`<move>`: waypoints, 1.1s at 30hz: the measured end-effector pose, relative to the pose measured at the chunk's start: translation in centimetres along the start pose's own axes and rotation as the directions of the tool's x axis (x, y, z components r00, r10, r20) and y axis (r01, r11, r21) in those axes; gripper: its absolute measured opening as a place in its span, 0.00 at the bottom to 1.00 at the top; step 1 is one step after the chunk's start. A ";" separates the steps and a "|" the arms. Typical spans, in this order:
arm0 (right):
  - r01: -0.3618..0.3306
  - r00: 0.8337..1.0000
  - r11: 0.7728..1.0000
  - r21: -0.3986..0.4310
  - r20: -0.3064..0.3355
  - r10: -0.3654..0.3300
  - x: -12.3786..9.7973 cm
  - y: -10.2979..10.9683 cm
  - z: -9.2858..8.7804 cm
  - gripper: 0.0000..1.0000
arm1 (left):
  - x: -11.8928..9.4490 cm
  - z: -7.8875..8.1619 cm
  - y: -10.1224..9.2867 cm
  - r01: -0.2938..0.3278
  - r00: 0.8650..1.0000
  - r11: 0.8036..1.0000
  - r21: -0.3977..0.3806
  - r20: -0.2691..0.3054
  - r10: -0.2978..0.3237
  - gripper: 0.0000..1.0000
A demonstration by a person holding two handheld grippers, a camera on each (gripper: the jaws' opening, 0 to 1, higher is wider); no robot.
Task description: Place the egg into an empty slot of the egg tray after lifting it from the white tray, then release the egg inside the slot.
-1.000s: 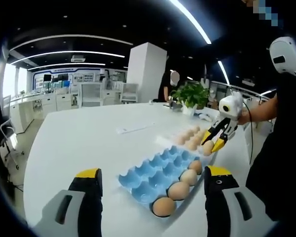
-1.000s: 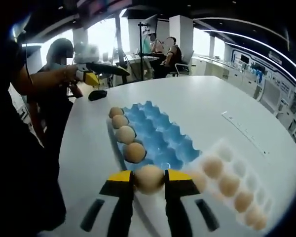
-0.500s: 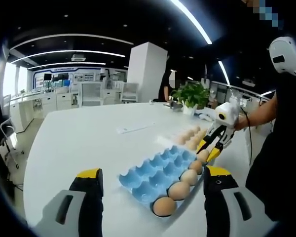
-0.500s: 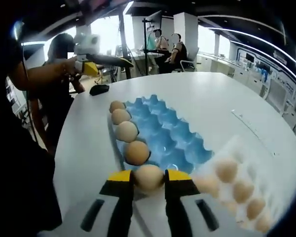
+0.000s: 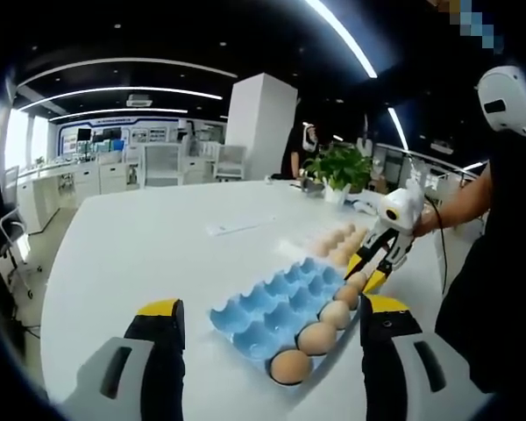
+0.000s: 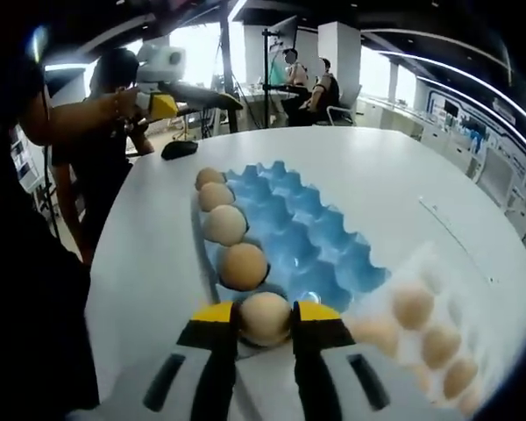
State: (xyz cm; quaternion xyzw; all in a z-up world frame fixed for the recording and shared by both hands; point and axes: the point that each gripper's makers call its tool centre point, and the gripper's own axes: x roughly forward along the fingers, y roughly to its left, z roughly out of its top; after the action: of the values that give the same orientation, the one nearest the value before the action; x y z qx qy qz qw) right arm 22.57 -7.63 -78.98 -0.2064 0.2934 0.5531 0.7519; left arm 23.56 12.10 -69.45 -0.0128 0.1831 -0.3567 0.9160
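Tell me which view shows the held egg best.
The right gripper view: the egg sits large and close between the right gripper jaws, by the blue egg tray. The left gripper view shows it small and distant.

Blue egg tray (image 6: pixel 316 250) — tan egg (image 6: pixel 265 317) — yellow-tipped black right tool (image 6: pixel 265 326), white table (image 6: pixel 377 189).

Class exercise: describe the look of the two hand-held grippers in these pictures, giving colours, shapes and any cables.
The left gripper has two broad black jaws with yellow tips and grey slot markings. The right gripper has matching black, yellow-tipped jaws; in the left gripper view it carries a white rounded housing with a thin dark cable trailing behind.
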 end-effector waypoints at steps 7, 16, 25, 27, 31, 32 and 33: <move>-0.003 1.000 1.000 -0.001 0.009 0.003 0.1 -0.1 0.0 0.24 | 0.1 0.0 -0.1 -0.003 1.000 1.000 0.001 -0.010 0.003 0.82; -0.002 1.000 1.000 -0.020 0.019 0.003 0.1 -0.1 0.1 0.26 | 0.1 -0.1 -0.1 -0.003 1.000 1.000 0.008 -0.022 0.004 0.80; 0.006 1.000 0.999 -0.052 0.013 -0.005 -0.1 -0.1 0.0 0.26 | 0.1 0.2 0.0 -0.004 1.000 1.000 0.012 -0.013 0.004 0.79; 0.013 1.000 0.998 -0.061 0.015 -0.012 -0.4 -0.2 0.0 0.26 | 0.1 0.1 0.0 -0.003 1.000 1.000 0.014 -0.016 0.003 0.79; 0.063 0.994 0.997 -0.042 0.096 -0.058 -2.0 -1.3 1.6 0.26 | 0.2 0.1 -0.1 0.000 1.000 1.000 0.012 -0.013 0.000 0.79; 0.102 0.988 0.994 -0.027 0.122 -0.098 -2.7 -2.2 2.0 0.26 | 0.1 0.1 -0.1 0.001 1.000 1.000 0.006 -0.006 -0.001 0.80; 0.128 0.984 0.992 -0.016 0.127 -0.125 -3.1 -3.0 2.0 0.25 | 0.1 0.2 -0.1 0.001 1.000 1.000 0.006 -0.004 -0.001 0.80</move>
State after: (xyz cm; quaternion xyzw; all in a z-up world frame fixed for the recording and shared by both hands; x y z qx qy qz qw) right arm 25.18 -9.44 -75.43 -0.1987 0.2251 0.5195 0.8000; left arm 23.67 11.96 -69.33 -0.0095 0.1839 -0.3579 0.9154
